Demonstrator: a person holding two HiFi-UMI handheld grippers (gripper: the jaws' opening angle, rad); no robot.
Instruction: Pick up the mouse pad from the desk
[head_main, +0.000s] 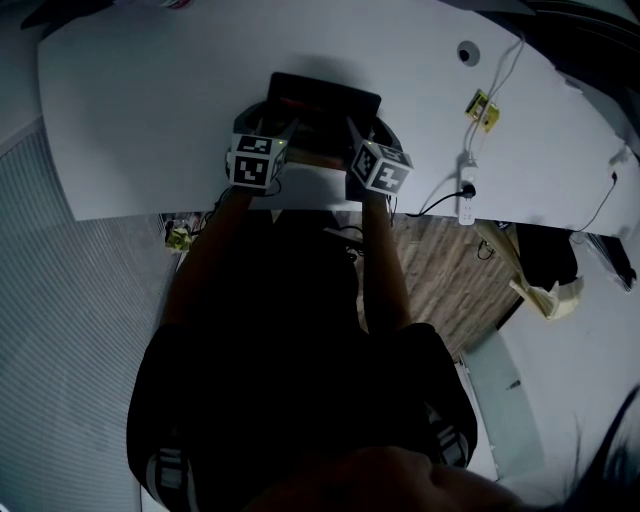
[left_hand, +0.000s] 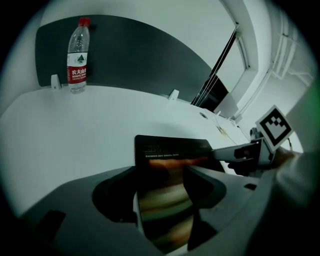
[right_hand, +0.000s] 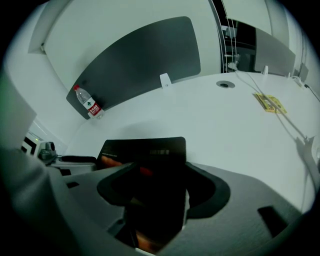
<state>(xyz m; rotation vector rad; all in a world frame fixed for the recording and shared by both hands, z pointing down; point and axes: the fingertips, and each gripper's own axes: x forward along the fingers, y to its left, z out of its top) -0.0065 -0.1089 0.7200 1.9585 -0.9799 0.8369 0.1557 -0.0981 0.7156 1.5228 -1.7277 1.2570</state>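
White desk (head_main: 150, 100): mouse pad (head_main: 325, 100), bottle (left_hand: 77, 57)

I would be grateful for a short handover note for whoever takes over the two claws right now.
Left claw: open, over the near left part of the mouse pad, which shows between its jaws; no grip seen.
Right claw: open, over the pad's near right part, which also shows between its jaws.
The mouse pad lies on the white desk, close to the desk's near edge.
Done: both claws are at the pad.
Left to do: close on the pad and lift it off the desk.
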